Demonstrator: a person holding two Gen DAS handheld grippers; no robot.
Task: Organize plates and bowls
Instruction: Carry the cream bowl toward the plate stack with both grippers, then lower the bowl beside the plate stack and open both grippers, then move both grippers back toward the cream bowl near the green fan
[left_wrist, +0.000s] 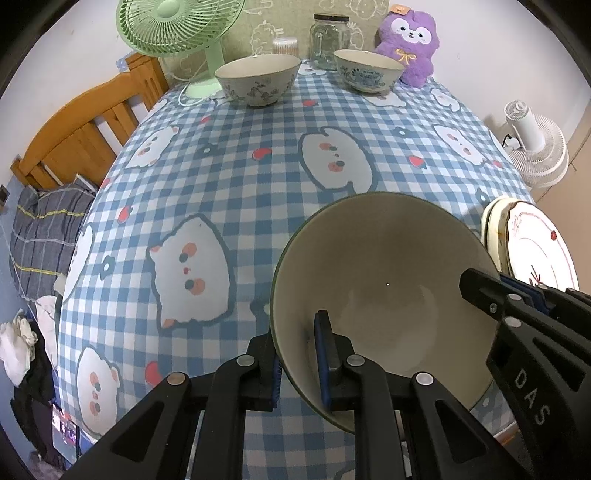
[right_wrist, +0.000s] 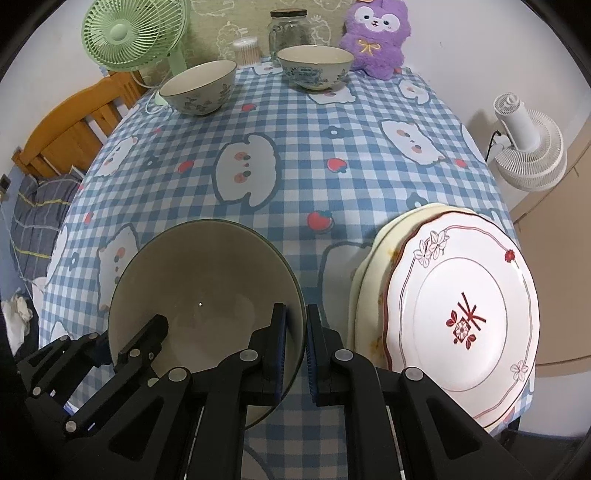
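Nearest me, my left gripper (left_wrist: 297, 363) pinches the near-left rim of the dark-rimmed bowl (left_wrist: 384, 280) and my right gripper (right_wrist: 295, 349) pinches its right rim, so I carry it between both, just over the worktop (left_wrist: 258, 177). Just beside it on the right, the plates (right_wrist: 461, 314) already sit stacked. Farther off, the leaf-patterned bowl (left_wrist: 257, 79) and the blue-patterned bowl (left_wrist: 367, 70) stand apart, unstacked. By my judgement the bowls remain to be gathered.
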